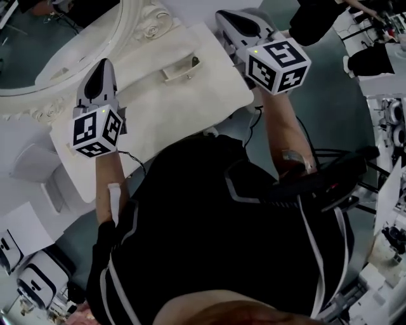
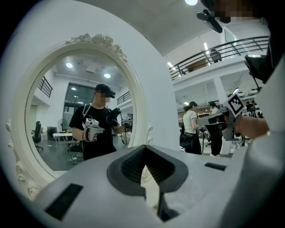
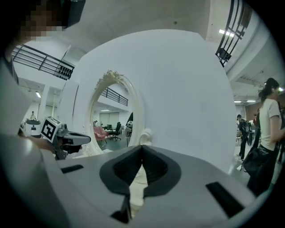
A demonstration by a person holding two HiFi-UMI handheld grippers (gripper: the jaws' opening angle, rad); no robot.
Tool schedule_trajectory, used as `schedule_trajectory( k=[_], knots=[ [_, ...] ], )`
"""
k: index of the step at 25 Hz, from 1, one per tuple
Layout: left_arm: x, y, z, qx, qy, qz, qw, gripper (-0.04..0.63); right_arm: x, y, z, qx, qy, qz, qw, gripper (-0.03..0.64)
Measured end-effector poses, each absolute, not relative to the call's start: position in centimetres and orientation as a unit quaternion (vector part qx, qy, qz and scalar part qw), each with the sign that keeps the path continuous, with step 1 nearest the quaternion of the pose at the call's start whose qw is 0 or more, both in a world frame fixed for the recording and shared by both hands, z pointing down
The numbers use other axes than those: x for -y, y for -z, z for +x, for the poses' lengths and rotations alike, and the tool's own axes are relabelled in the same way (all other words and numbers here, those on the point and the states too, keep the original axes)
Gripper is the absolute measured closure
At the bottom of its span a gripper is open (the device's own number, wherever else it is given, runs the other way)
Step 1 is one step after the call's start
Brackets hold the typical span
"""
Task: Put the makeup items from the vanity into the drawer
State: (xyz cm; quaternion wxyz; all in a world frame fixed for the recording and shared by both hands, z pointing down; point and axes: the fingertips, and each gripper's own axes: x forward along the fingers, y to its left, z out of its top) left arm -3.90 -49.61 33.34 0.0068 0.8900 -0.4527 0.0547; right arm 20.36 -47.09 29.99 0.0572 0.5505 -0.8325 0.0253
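I see no makeup items in any view. The white vanity (image 1: pixel 209 95) carries a drawer front with a pale handle (image 1: pixel 181 68). Its oval mirror (image 2: pixel 53 111) has a carved white frame and reflects the person holding both grippers. My left gripper (image 1: pixel 100 68) hovers over the vanity's left part, pointing at the mirror, its jaws closed tip to tip with nothing between them (image 2: pixel 143 150). My right gripper (image 1: pixel 232 18) hangs past the vanity's right end, also shut and empty (image 3: pixel 142 148). Each gripper shows in the other's view: the right (image 2: pixel 222 119), the left (image 3: pixel 67 139).
A white wall panel (image 3: pixel 187 98) stands behind the mirror. Cables and a black stand (image 1: pixel 330 184) lie to the right of the person. White devices (image 1: pixel 35 279) sit on the floor at the lower left. People stand in the background (image 2: pixel 191 129), (image 3: pixel 267 133).
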Motion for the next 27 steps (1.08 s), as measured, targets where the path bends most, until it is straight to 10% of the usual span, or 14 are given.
schedule_trajectory(
  k=[27],
  knots=[
    [48.8,-31.4,-4.2,0.46,-0.018,0.887,0.041,0.592,46.9,-29.7,20.8,0.822,-0.026,0.565,0.067,0.612]
  ],
)
